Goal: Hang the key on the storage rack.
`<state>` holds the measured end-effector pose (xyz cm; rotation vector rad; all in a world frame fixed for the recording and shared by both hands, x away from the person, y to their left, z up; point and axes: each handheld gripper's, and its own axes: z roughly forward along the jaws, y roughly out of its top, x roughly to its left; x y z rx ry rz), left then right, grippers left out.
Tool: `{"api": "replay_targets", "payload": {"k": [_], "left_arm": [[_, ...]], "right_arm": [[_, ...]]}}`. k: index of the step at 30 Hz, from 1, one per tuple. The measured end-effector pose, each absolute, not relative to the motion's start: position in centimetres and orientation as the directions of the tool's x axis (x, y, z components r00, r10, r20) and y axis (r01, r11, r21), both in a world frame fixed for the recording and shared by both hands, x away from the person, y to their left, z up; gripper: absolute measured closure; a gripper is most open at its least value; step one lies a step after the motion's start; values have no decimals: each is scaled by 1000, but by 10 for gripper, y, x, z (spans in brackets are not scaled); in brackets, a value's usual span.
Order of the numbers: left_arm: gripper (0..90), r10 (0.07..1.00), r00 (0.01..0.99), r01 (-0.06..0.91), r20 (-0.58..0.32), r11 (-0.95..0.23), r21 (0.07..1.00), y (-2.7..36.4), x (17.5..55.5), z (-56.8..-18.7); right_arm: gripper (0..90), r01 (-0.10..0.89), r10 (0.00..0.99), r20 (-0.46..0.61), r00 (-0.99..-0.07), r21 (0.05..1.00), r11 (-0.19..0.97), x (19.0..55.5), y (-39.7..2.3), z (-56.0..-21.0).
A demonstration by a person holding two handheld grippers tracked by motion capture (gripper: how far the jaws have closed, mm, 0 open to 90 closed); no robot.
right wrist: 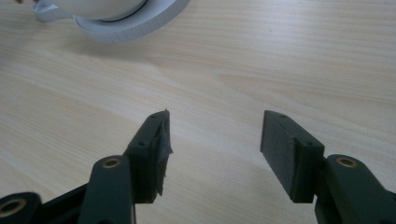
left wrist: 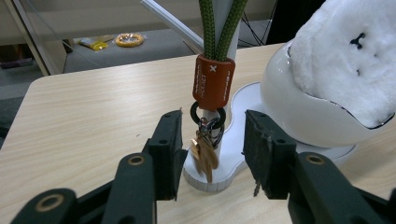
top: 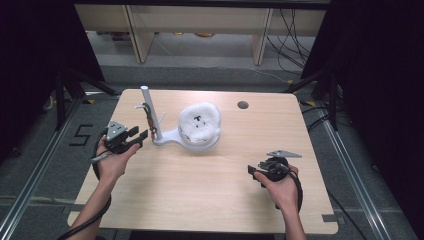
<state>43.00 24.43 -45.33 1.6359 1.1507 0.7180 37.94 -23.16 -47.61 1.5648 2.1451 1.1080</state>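
Half the keys (left wrist: 203,156) motion-blurred, indistinct

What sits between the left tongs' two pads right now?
In the left gripper view, the bunch of keys hangs from the orange lanyard clip between the left tongs; the pads stand apart from it.

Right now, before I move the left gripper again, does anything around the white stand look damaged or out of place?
Nothing on the white stand looks askew; the green cord lanyard with its orange clasp hangs straight, keys below. One oddity: the pad on the right gripper is frayed and peeling at its edge.
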Motion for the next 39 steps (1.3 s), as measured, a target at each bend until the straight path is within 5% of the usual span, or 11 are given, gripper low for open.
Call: {"api": "replay_targets", "payload": {"k": [21,39], "left_arm": [[446,923,382,314,-43,-86,945,257,380,-459],[407,930,360,338,-72,-58,940,265,346,-520]], "right_arm": [[435,697,901,216,-375,707,121,380,-234,-478],[434,710,904,222,-366,694,117,381,-238,-485]]}}
